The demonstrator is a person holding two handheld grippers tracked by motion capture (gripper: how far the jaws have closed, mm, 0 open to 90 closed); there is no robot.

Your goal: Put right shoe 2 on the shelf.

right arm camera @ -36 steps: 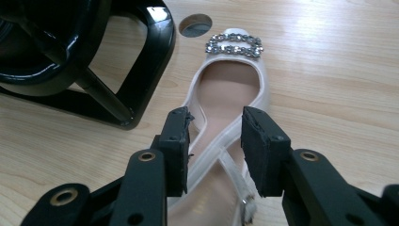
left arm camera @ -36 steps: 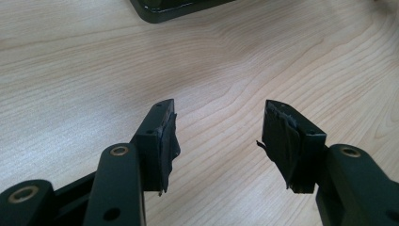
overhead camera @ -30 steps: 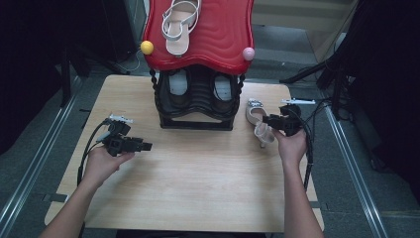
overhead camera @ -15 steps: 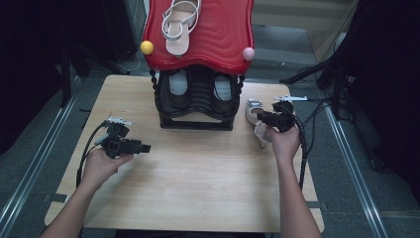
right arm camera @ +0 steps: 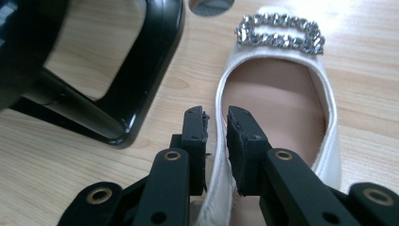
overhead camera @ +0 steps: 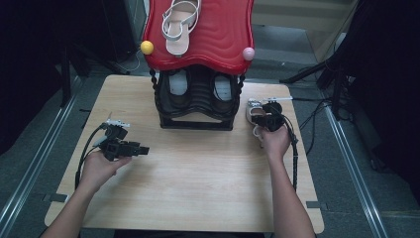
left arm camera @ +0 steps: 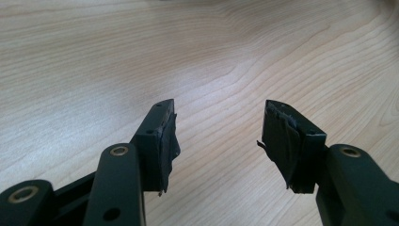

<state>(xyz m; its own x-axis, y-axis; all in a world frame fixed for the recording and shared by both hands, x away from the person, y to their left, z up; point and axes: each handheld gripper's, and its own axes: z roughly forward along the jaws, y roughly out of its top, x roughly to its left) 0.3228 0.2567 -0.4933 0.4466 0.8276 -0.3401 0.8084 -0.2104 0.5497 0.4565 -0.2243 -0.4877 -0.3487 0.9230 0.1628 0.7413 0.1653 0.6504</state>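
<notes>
R tongs (right arm camera: 216, 120) pinch white shoe (right arm camera: 277, 99) wall w/ gem buckle (right arm camera: 281, 32).

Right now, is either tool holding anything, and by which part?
Right tool is closed on the white shoe, pinching its side wall at the opening's rim, one jaw inside, one outside. Left tool is open over bare table, holding nothing.

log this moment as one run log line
right gripper: shut on shoe side wall, by rack | left gripper: open, over bare table | shoe: on table, not lifted
</notes>
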